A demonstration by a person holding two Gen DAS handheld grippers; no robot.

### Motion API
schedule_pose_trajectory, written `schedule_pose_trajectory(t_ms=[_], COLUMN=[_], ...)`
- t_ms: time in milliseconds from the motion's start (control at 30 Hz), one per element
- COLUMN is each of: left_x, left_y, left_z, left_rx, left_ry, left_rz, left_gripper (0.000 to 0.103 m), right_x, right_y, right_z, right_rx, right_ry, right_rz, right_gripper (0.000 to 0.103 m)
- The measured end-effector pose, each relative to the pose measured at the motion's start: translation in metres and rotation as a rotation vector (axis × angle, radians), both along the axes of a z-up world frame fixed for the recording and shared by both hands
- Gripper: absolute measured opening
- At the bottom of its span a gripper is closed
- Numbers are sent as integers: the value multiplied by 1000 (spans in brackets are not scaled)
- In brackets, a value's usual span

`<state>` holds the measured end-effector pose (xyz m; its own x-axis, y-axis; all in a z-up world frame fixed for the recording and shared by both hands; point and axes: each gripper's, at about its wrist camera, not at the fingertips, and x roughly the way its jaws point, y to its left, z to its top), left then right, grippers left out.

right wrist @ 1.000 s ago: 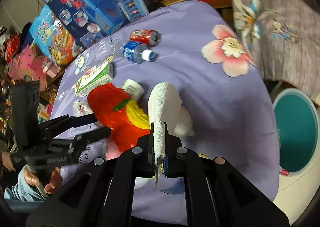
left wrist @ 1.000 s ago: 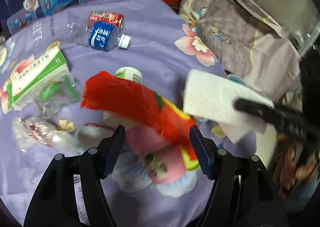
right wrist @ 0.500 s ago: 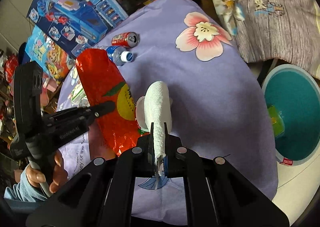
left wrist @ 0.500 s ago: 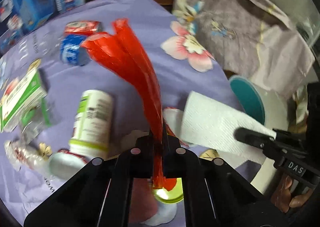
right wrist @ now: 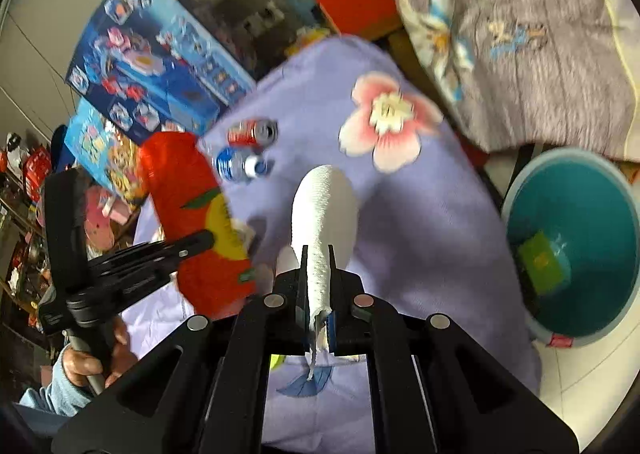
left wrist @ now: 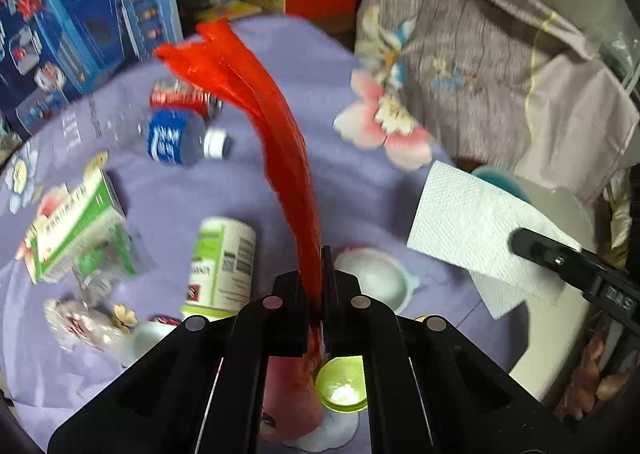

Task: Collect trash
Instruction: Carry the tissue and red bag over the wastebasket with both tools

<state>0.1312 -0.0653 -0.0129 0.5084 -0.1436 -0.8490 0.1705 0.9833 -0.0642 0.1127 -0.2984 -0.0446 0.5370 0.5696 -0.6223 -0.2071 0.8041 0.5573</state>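
Observation:
My left gripper (left wrist: 318, 254) is shut on a red snack wrapper (left wrist: 256, 101) that stands up edge-on above the purple cloth. From the right wrist view the same wrapper (right wrist: 188, 205) shows its yellow print, pinched by the left gripper (right wrist: 206, 240). My right gripper (right wrist: 318, 252) is shut on a white paper towel (right wrist: 324, 197), and that towel (left wrist: 472, 230) hangs at the right of the left wrist view. A teal bin (right wrist: 576, 238) stands on the floor at the right, with a green item inside.
On the purple flowered cloth (left wrist: 260, 189) lie a red can (left wrist: 180, 95), a blue-labelled bottle (left wrist: 180, 139), a green-and-white box (left wrist: 76, 225), a white jar (left wrist: 224, 262) and crumpled plastic (left wrist: 80, 318). Blue toy boxes (right wrist: 152, 57) stand behind. A grey quilt (right wrist: 520, 33) lies at the right.
My left gripper shut on the red wrapper and lifted it off the cloth. Both grippers have shifted to the right, toward the teal bin, the right one still carrying the paper towel.

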Motion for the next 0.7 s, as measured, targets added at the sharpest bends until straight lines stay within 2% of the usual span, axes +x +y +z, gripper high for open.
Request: schedule_pose_trajectory(t_ms=[133, 233, 400, 700], left_x=[-1, 0, 3, 11], left_y=[-22, -50, -117, -215], left_z=[19, 21, 12, -11], left_rx=[-17, -24, -15, -28], left_ry=[-32, -37, -31, 20], left_rz=[-67, -133, -273, -446], left_gripper=[5, 5, 5, 5], right_x=[3, 2, -7, -27], right_y=[-18, -39, -89, -174], right_z=[5, 5, 1, -19], right_rx=[16, 22, 16, -21], right_ry=[-17, -20, -12, 47], right_rz=[-38, -82, -198, -382], right_gripper=[5, 5, 5, 5])
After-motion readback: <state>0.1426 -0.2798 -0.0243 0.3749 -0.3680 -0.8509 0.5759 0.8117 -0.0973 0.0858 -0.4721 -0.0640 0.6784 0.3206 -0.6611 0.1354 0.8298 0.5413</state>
